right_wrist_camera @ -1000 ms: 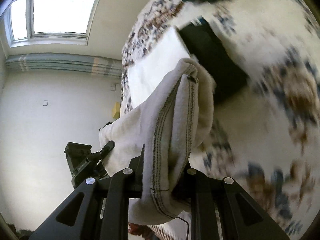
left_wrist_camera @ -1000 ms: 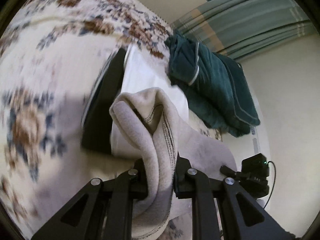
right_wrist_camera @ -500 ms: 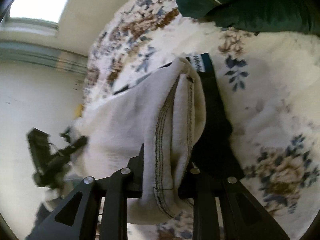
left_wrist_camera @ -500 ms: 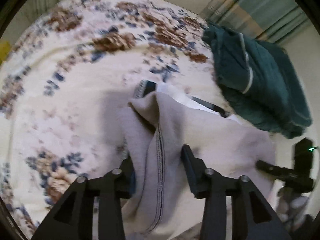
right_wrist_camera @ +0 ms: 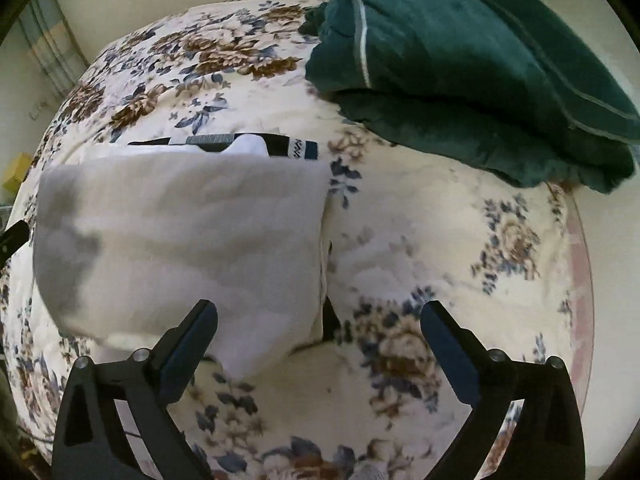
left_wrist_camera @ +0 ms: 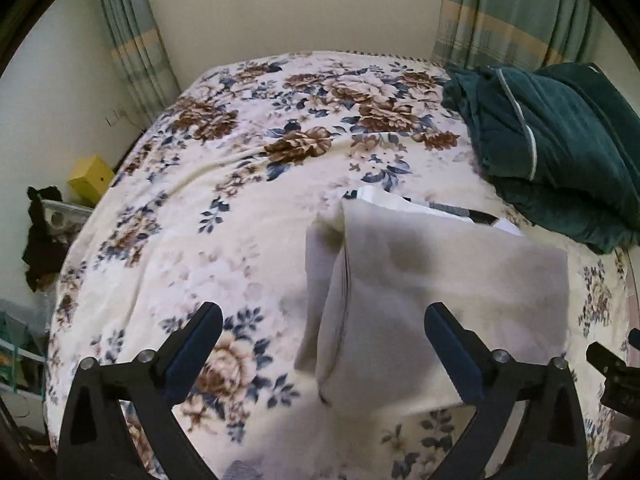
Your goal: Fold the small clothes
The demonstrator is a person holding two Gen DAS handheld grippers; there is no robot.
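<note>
Floral bedspread [left_wrist_camera: 224, 208] carries the folded grey garment [right_wrist_camera: 180, 232]; left gripper [left_wrist_camera: 323, 336] and right gripper [right_wrist_camera: 319, 332] have just spread wide, pinching nothing.

Left gripper [left_wrist_camera: 322, 336] fingers [left_wrist_camera: 200, 336] just opened above folded grey garment [left_wrist_camera: 436, 280].

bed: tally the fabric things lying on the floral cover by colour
Light grey: 1, the folded garment
White: 1, a piece showing past the grey garment's far edge
Black with patterned band: 1, a piece also under it
Dark green: 1, the folded blanket
Total: 4, all on the floral bedspread
</note>
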